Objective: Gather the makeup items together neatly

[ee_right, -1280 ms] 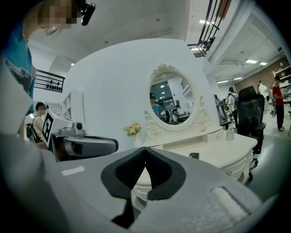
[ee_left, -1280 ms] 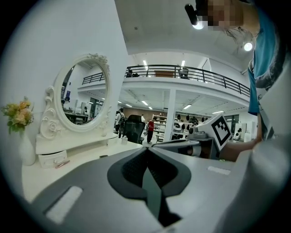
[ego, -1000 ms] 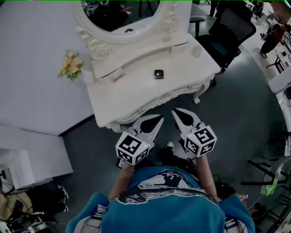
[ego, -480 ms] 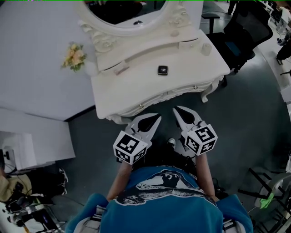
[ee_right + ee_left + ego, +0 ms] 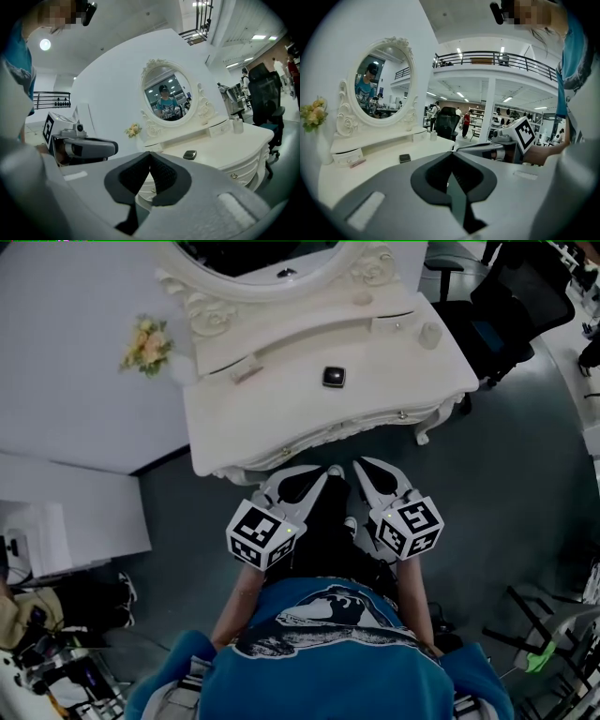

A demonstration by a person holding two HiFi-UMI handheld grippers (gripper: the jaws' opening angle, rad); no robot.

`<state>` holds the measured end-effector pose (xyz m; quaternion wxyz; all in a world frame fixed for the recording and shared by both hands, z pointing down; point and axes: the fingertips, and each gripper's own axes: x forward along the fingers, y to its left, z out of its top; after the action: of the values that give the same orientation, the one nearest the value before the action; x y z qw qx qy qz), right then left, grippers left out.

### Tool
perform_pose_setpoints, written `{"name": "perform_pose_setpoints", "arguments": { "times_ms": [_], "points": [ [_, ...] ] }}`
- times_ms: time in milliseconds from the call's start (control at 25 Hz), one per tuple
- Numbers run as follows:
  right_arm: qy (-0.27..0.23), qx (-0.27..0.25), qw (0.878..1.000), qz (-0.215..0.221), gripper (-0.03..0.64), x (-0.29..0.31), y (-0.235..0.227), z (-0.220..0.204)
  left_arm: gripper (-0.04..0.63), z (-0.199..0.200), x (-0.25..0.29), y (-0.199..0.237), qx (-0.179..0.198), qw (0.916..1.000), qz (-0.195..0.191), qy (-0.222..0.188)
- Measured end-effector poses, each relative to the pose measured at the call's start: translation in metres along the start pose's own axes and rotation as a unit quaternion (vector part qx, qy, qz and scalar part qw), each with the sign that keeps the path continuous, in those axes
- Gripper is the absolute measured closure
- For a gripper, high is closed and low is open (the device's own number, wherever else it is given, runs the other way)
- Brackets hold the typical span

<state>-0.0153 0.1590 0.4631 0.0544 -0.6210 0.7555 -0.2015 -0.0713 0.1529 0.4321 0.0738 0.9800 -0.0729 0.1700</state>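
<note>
A white vanity table (image 5: 281, 427) with an oval mirror (image 5: 262, 259) stands ahead of me. On its top lie a black compact (image 5: 333, 377), a pink stick (image 5: 246, 373) near the drawer shelf, and a small white bottle (image 5: 429, 335) at the right end. Both grippers hang side by side just off the table's front edge, each shut on nothing: the left gripper (image 5: 325, 472) and the right gripper (image 5: 356, 465). In the left gripper view the compact (image 5: 404, 158) and pink stick (image 5: 357, 163) lie beyond the shut left gripper (image 5: 451, 154). The right gripper (image 5: 150, 153) points at the compact (image 5: 189, 154).
Yellow flowers (image 5: 143, 345) stand at the table's left corner against the white wall. A black office chair (image 5: 511, 306) sits to the right. A low white cabinet (image 5: 66, 521) stands on the left. Grey floor lies under the grippers.
Both grippers have sunk a little and drawn closer to the table's front edge, still shut. The view has shifted slightly with my head.
</note>
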Motion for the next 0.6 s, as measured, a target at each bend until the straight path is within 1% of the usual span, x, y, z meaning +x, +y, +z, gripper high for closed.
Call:
{"name": "perform_pose_setpoints", "arguments": {
  "times_ms": [200, 400, 480, 600],
  "points": [
    [-0.007, 0.012, 0.999, -0.038, 0.614, -0.009, -0.022, 0.005, 0.580, 0.007, 0.027, -0.001, 0.010, 0.9990, -0.041, 0.012],
    [-0.016, 0.027, 0.997, -0.075, 0.614, -0.022, -0.056, 0.010, 0.580, 0.012, 0.054, -0.008, 0.013, 0.9971, -0.072, 0.019],
    [-0.014, 0.033, 0.996, -0.087, 0.614, -0.021, -0.070, 0.010, 0.580, 0.010, 0.061, -0.006, 0.015, 0.9966, -0.076, 0.029],
    [-0.004, 0.035, 0.995, -0.089, 0.612, -0.010, -0.084, 0.010, 0.580, 0.012, 0.066, 0.010, 0.022, 0.9970, -0.065, 0.034]
  ]
}}
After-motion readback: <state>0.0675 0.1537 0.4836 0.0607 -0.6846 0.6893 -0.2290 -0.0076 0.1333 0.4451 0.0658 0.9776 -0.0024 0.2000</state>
